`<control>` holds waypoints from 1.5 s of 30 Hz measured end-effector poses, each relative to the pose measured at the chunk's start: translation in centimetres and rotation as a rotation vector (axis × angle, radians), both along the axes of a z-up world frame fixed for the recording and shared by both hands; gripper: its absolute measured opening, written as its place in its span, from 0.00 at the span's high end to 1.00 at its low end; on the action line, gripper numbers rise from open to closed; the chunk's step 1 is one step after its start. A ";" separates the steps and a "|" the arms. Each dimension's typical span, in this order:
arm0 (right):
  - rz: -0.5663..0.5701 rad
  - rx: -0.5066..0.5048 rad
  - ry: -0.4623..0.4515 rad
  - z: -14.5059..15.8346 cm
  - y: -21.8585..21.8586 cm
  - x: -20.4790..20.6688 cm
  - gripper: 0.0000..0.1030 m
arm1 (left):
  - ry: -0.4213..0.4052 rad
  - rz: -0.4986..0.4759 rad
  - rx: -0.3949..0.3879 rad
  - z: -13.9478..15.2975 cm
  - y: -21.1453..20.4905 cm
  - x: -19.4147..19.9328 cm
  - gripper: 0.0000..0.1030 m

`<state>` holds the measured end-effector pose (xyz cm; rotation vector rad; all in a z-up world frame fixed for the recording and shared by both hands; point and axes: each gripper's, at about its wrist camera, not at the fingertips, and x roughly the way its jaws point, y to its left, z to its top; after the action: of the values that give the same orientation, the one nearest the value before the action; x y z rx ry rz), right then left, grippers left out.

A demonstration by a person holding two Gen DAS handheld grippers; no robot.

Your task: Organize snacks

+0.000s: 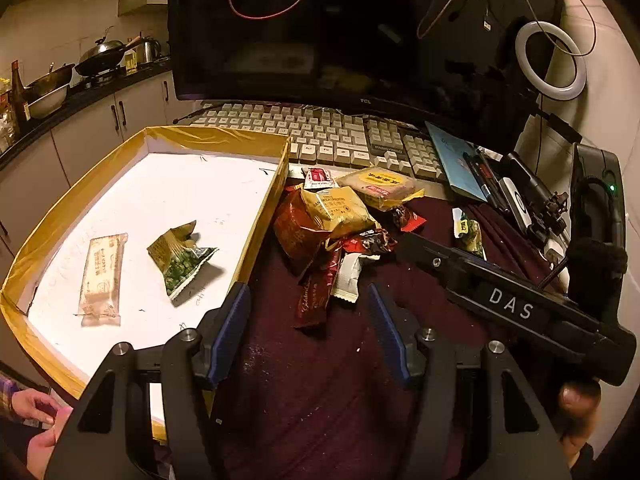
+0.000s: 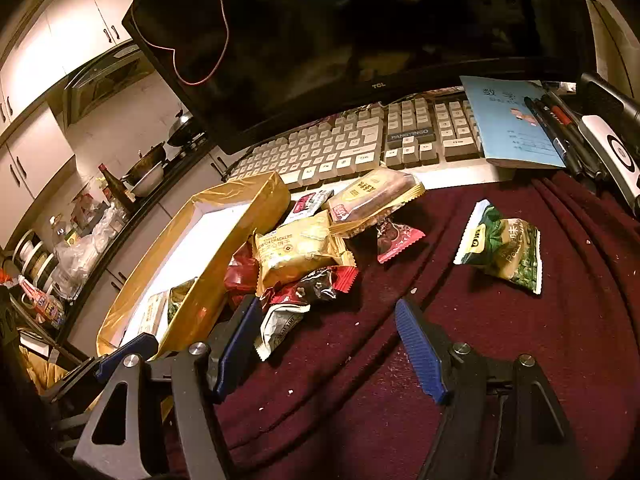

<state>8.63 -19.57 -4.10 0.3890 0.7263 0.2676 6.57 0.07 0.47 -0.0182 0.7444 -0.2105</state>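
Left wrist view first: left gripper (image 1: 306,332) wide, blue pads parted over bare maroon cloth (image 1: 320,380), nothing between them. Just ahead and slightly right of that claw, heap of snack packets (image 1: 332,228), its nearest piece a dark red sachet (image 1: 314,300) with long axis running roughly along the claw's pointing line, end-on to the jaws. Left of the claw and beyond its left finger, yellow-rimmed tray (image 1: 264,204) with white floor, already holding a pale cracker bar (image 1: 102,274) and a crumpled green pea bag (image 1: 180,258), apart from each other. Right wrist view next: right gripper (image 2: 326,340) likewise wide and empty, hovering over the cloth. Directly ahead and a touch left of it, a white torn-edge sachet (image 2: 280,326) just beside the left finger, then a red-and-black wrapper (image 2: 316,286), a gold cracker pack (image 2: 300,250), and a pink-banded cake pack (image 2: 376,196) stacked behind. Ahead and to the right, well apart from the heap, a second green pea bag (image 2: 504,250), flat, long axis slanting away to the right, glossy and puffy. Judgement: heap equally near both claws; lone green bag plainly nearer the right one, needing a swing right and a roll to span its narrow width. Farther out: keyboard (image 2: 352,144), dark monitor (image 2: 360,20), blue booklet (image 2: 508,120).
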 end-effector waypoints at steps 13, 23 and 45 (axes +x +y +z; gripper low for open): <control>0.000 0.010 -0.002 0.0 -0.2 -0.1 0.30 | 0.000 -0.009 0.005 0.0 -0.3 -0.1 0.42; -0.003 -0.007 0.001 0.1 0.0 0.1 0.30 | 0.008 0.003 -0.008 -0.1 0.4 0.2 0.42; -0.002 0.003 -0.004 0.0 -0.2 0.1 0.30 | 0.013 -0.003 0.010 -0.3 0.0 0.2 0.42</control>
<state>8.77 -19.78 -4.12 0.3915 0.7221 0.2677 6.81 0.02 0.20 -0.0090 0.7589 -0.2100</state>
